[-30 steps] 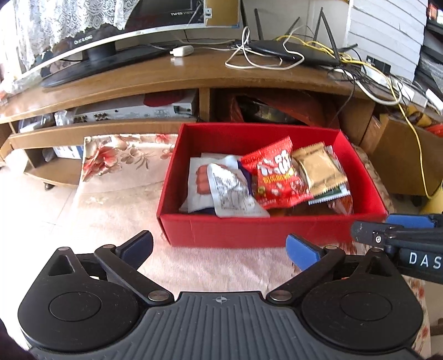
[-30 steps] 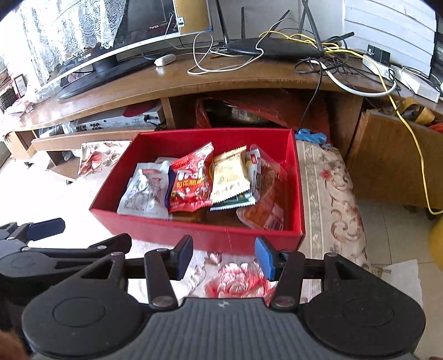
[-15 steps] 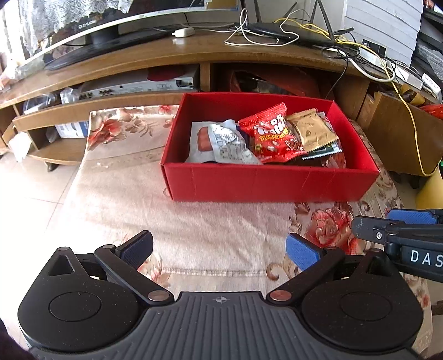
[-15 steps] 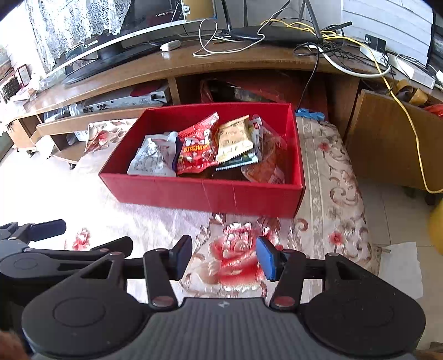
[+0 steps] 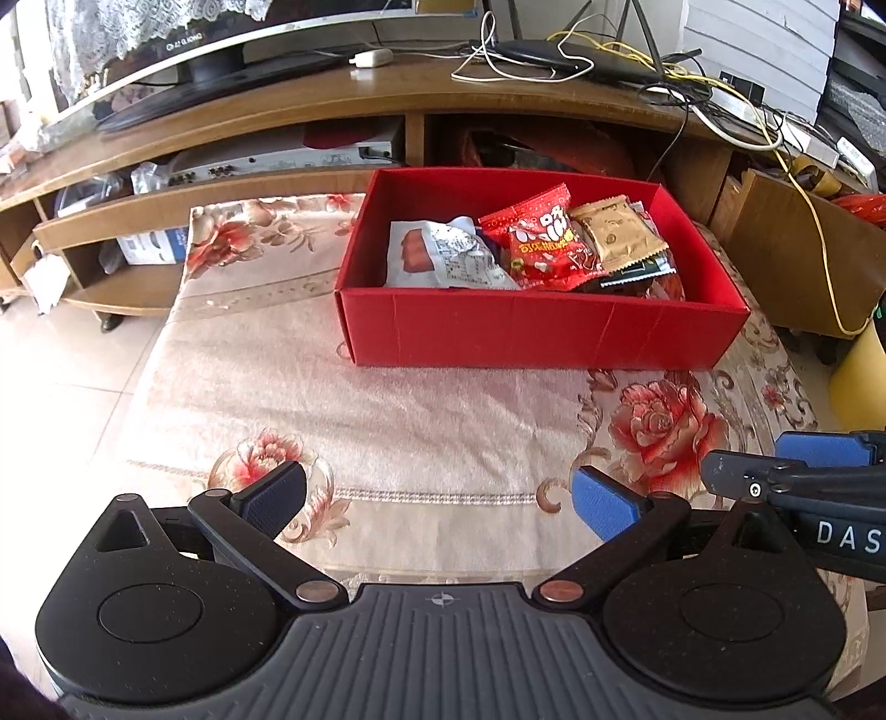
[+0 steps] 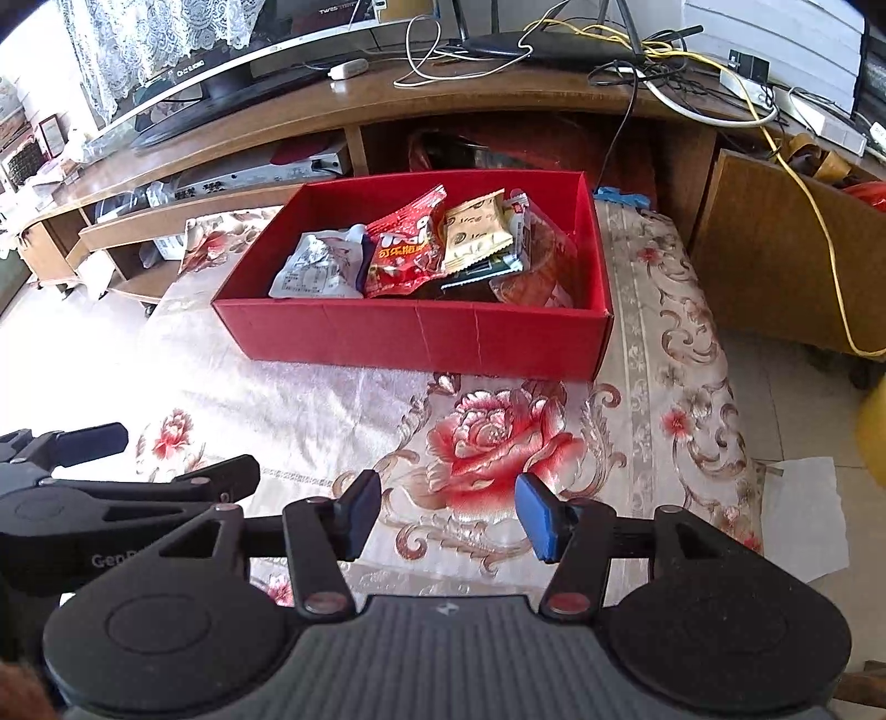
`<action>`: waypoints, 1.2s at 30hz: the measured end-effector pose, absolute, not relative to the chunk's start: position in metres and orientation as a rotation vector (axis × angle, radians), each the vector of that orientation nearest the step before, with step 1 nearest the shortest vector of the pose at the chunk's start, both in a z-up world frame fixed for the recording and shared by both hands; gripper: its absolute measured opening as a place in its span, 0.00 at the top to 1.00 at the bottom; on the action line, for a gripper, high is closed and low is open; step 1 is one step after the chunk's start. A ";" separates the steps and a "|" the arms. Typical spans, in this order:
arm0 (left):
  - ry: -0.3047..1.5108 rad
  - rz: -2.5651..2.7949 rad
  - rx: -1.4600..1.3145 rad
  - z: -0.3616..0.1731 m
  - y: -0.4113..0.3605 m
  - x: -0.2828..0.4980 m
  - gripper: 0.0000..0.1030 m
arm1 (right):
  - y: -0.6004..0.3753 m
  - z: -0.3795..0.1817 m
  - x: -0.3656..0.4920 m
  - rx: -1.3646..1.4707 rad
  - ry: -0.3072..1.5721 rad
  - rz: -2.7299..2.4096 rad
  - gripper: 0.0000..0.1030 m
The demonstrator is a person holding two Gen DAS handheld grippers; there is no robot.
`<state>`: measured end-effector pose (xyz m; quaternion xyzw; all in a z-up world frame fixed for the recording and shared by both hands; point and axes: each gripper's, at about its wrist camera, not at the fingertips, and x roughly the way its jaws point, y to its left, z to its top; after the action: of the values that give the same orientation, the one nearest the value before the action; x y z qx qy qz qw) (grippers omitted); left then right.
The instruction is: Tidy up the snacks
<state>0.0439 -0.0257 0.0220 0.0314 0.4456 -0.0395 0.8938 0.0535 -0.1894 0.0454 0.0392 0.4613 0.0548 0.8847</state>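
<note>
- The left hand-held gripper, black with blue pads, stands wide open and holds nothing; only the floral satin cloth shows between its fingers.
- The right hand-held gripper is empty too, and its jaws are opening, with a narrower gap than the left's.
- The open red cardboard box sits on the cloth ahead of both grippers, well clear of their fingertips.
- Inside the box lie the snacks: a white-and-silver foil packet on the left, a red crinkled packet in the middle, and a gold-tan packet to its right, overlapping one another.
- Beyond the box stands the long wooden desk, carrying a dark monitor and tangled cables.
</note>
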 end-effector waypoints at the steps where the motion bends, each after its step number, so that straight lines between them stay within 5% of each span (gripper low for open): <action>1: 0.925 -0.082 0.066 0.022 -0.025 0.043 0.00 | -0.189 0.045 0.052 0.081 0.961 0.115 0.53; 36: 1.007 -0.074 0.076 0.012 -0.022 0.015 0.02 | -0.178 0.036 0.022 0.045 1.004 0.135 0.53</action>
<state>0.0147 -0.0220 0.0118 0.0364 0.4821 -0.0353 0.8747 0.0216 -0.1780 0.0363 0.0217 0.4809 0.0645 0.8741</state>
